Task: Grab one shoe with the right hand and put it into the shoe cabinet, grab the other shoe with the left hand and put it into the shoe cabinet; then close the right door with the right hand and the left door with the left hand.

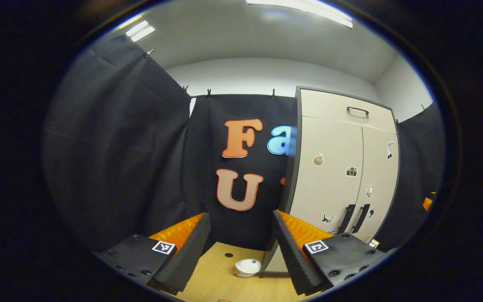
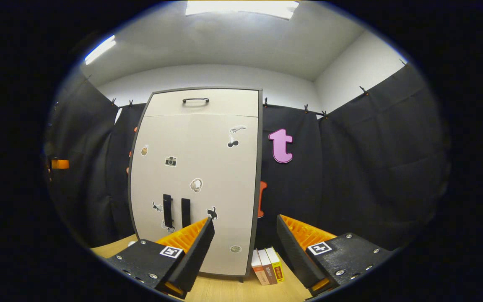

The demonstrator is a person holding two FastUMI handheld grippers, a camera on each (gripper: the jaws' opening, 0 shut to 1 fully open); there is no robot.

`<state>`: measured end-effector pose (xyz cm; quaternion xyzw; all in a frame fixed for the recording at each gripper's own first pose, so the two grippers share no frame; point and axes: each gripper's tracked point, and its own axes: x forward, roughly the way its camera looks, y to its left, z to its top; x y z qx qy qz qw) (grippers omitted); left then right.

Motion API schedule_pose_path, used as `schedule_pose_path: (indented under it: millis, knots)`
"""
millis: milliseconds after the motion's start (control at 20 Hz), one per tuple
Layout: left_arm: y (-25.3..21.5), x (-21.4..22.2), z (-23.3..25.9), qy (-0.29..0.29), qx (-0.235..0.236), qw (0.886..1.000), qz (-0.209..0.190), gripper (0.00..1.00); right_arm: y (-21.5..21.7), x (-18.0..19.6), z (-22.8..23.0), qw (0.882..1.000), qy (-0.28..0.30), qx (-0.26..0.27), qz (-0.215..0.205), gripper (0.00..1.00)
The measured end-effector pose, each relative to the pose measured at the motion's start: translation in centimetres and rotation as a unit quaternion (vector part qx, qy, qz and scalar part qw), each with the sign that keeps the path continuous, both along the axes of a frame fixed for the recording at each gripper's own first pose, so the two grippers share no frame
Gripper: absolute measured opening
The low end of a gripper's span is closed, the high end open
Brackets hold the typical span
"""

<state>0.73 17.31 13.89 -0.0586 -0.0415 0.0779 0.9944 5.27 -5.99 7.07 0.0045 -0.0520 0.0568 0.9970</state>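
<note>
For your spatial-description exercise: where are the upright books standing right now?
In the right gripper view, the three upright books stand on the light wooden floor against the tall beige shoe cabinet's right side, before the black cloth wall.

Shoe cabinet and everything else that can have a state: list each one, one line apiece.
Shoe cabinet: both doors shut, upright.
Top drawer: shut.
Left gripper: open, nothing between its fingers.
Right gripper: open, nothing between its fingers.
Books: upright, side by side, right of the cabinet.
White lidded container: on the floor by the cabinet, lid on.
</note>
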Motion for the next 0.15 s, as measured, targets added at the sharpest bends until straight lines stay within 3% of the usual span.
schedule_pose_path:
  millis: [150]
  knots:
    - [0.96,-1.41,1.04,-0.009,0.014,1.000,0.006,0.93,-0.23,-0.67,0.44,1.000,-0.004,0.001,-0.005,0.93]
